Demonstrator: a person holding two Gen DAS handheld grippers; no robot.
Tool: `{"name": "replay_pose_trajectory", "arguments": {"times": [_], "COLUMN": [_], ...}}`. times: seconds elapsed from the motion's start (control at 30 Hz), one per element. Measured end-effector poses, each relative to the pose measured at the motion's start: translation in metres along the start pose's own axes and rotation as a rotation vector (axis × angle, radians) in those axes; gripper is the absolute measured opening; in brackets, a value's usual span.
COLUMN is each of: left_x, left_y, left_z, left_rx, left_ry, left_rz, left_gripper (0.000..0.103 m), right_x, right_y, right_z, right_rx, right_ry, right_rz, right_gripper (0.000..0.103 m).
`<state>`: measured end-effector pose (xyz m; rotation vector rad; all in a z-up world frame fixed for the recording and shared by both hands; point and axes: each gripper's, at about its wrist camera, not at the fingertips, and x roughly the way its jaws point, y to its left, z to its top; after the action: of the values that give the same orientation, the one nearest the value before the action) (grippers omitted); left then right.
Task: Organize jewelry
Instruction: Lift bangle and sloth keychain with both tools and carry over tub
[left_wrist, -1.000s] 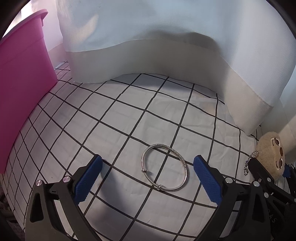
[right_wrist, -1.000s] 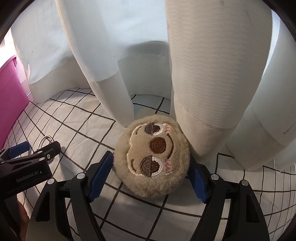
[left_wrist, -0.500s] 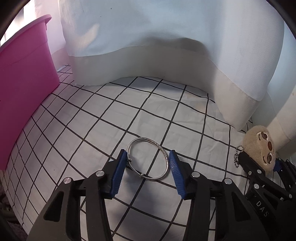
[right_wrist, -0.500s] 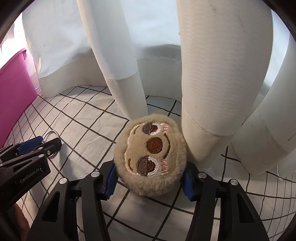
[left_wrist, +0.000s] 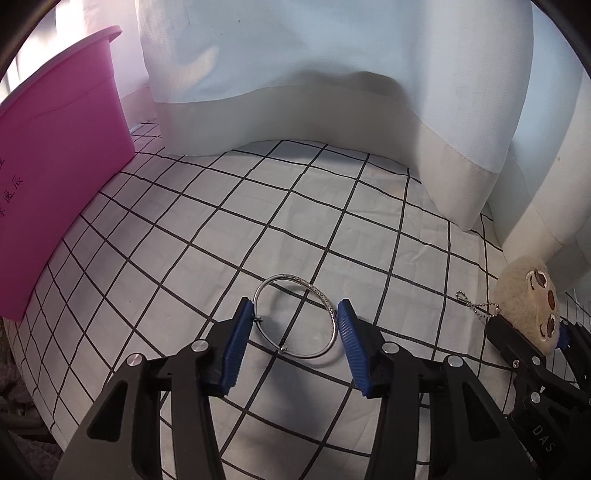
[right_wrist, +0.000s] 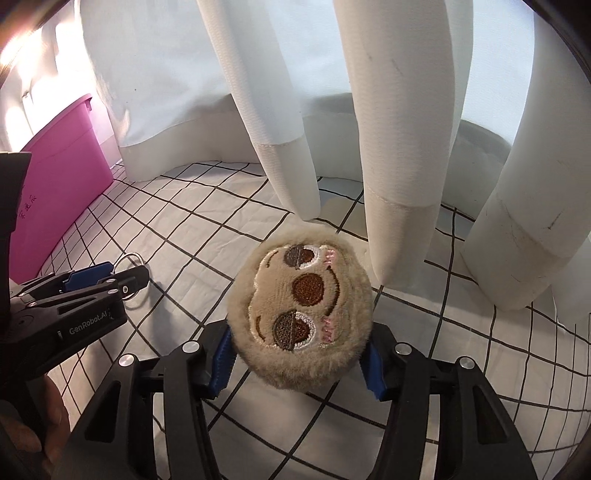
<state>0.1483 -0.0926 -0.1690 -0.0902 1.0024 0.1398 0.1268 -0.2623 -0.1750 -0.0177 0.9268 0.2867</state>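
A thin silver bangle (left_wrist: 320, 293) is clamped between the blue pads of my left gripper (left_wrist: 294, 314), which is shut on it. The bangle hangs just above the checked cloth (left_wrist: 258, 206) and casts a shadow there. My right gripper (right_wrist: 297, 350) is shut on a round tan plush sloth keychain (right_wrist: 301, 291), pads pressing into its fur on both sides. In the left wrist view the plush (left_wrist: 532, 295) shows at the far right, with its ball chain (left_wrist: 476, 301) trailing left. In the right wrist view the left gripper (right_wrist: 110, 275) and bangle (right_wrist: 129, 254) appear at the left.
A pink plastic bin (left_wrist: 55, 177) stands at the left on the cloth. White curtain folds (left_wrist: 314, 92) hang along the back and reach the cloth; thick folds (right_wrist: 402, 147) stand close behind the plush. A person's hand (right_wrist: 22, 435) holds the left gripper.
The left jaws closed from wide apart onto the bangle and raised it slightly. The right jaws closed onto the plush and lifted it, drawing back from the curtain.
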Motion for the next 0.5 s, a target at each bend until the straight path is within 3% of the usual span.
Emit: {"name": "replay_pose_trajectory", "arguments": {"times": [0.27,0.5], "left_x": [-0.049,-0.115], "left_y": [0.012,0.034], "left_z": [-0.007,-0.012], "left_rx": [-0.025,-0.088], "left_ry": [-0.033,-0.093], "left_rz": [0.017,0.051], "left_gripper": [0.046,0.046], "right_x": [-0.042,-0.095], "right_y": [0.004,0.014], "right_z": [0.0,0.018], "right_rx": [-0.059,-0.129], "right_ry": [-0.015,-0.082], "right_rz": [0.057,0.138], "right_gripper": [0.054,0.054]}}
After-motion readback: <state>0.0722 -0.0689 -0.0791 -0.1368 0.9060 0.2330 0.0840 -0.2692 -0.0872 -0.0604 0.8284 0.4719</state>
